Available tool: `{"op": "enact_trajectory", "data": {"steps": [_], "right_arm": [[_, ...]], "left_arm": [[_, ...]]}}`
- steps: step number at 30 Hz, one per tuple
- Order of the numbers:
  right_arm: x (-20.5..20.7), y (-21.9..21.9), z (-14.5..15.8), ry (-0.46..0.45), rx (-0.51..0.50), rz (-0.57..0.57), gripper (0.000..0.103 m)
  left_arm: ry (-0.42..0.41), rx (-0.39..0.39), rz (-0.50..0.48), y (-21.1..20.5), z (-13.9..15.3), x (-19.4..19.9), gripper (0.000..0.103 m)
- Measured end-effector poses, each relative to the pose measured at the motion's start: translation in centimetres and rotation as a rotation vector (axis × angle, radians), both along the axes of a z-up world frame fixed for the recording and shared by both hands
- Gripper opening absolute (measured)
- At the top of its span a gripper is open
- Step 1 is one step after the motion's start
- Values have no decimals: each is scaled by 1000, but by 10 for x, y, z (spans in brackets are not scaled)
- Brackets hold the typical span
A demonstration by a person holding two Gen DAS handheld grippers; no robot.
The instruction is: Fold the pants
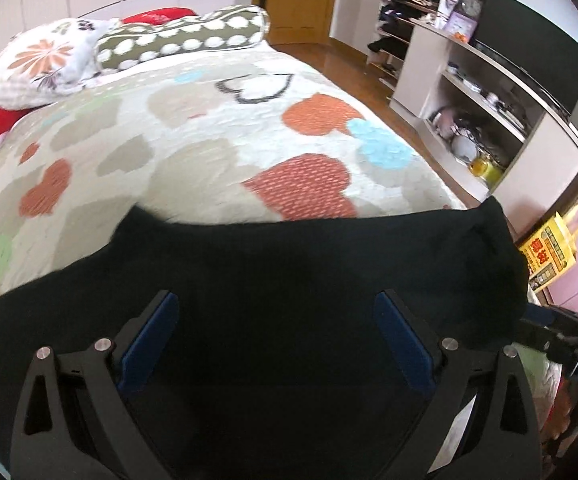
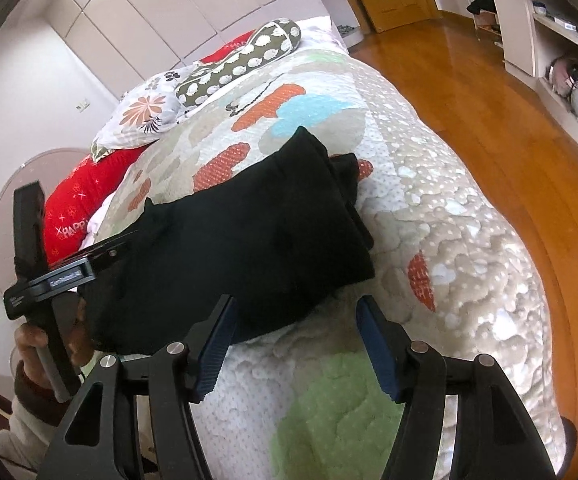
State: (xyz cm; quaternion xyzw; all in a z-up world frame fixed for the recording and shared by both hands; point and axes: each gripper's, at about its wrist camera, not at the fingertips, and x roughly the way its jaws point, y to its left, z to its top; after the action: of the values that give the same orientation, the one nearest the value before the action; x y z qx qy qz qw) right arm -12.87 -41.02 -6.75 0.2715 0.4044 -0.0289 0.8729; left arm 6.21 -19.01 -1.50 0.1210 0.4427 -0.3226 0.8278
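Slippage risk: black pants (image 2: 249,240) lie folded on quilt (image 2: 429,208); my left gripper (image 1: 277,320) and right gripper (image 2: 293,332) gape wide, empty, and could drag layers apart.

My right gripper (image 2: 293,344) hangs with its jaws spread over bare quilt (image 2: 441,216) — open bedspread ahead and to the right, clear out to the bed's edge. Just ahead-left, the black pants (image 2: 249,232) lie in a folded mound. My left gripper (image 1: 277,336), jaws wide, has that black cloth filling the gap between them. Past it, open quilt runs up to the pillows (image 1: 41,60) at the head.
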Motion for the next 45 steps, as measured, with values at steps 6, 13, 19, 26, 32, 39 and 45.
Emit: {"op": "enact_trajectory", "data": {"steps": [6,13,19,26,32,39,45], "right_arm": [[5,3,-5,-6,-2,-3,67],[5,6,-8,-18,-12,3,72],[3,6,-9,-43,-2,-6,73],[-3,6,-12,-90,9,-15,76],[-9,3,-14,-116,26,-20,76],[-9,5,-13,-158,41,-34,78],[-4,5,-13,-187,76,-26,78]], "left_arm": [[0,-19,-53,-21,1,3,99],[12,-20,-136,-46,-1,5,99],[42,-19,-197,-70,-3,8,99],[131,-49,-310,-107,-6,9,99],[125,-21,-406,-138,-8,5,99],[135,38,-497,-166,-16,5,99],[145,54,-606,-187,-23,-4,99]]}}
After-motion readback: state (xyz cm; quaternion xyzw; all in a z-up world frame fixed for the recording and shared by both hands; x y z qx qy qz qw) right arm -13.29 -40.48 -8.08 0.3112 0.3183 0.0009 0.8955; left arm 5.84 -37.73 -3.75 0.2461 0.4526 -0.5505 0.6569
